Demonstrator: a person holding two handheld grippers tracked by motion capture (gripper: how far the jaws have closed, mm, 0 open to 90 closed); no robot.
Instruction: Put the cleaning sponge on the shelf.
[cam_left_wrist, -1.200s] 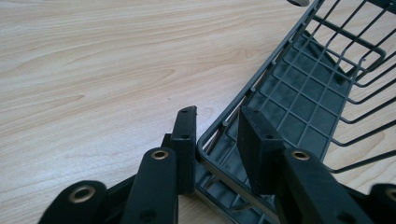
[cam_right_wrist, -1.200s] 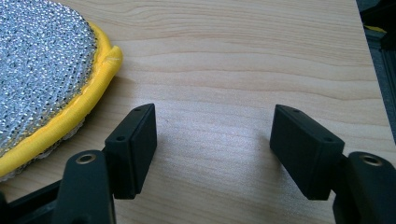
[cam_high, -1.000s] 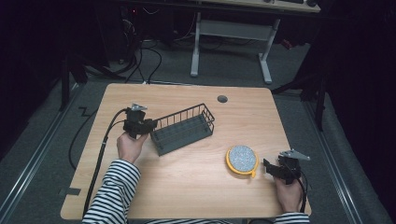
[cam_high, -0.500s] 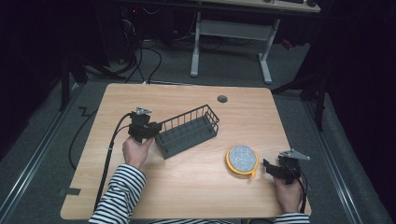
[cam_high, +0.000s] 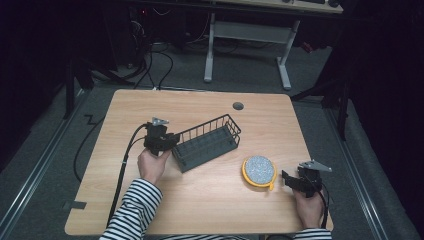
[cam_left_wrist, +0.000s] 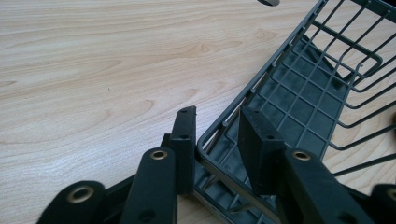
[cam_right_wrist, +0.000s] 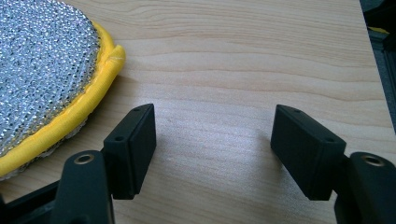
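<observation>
Left gripper view: left hand-held gripper (cam_left_wrist: 217, 140) loosening astride basket (cam_left_wrist: 299, 93) rim (gap visible); right hand-held gripper (cam_right_wrist: 212, 140) released.

baskets: 1 (cam_high: 207, 142) | scouring pads: 1 (cam_high: 259, 171) | tools: 2 (cam_high: 170, 141) (cam_high: 286, 179)

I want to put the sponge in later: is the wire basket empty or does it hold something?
Empty, as far as visible. In the left gripper view the basket shows only its bare grid floor; the high view shows nothing inside either.

Table brightly lit, surroundings dark; near jaws slightly blurred.
</observation>
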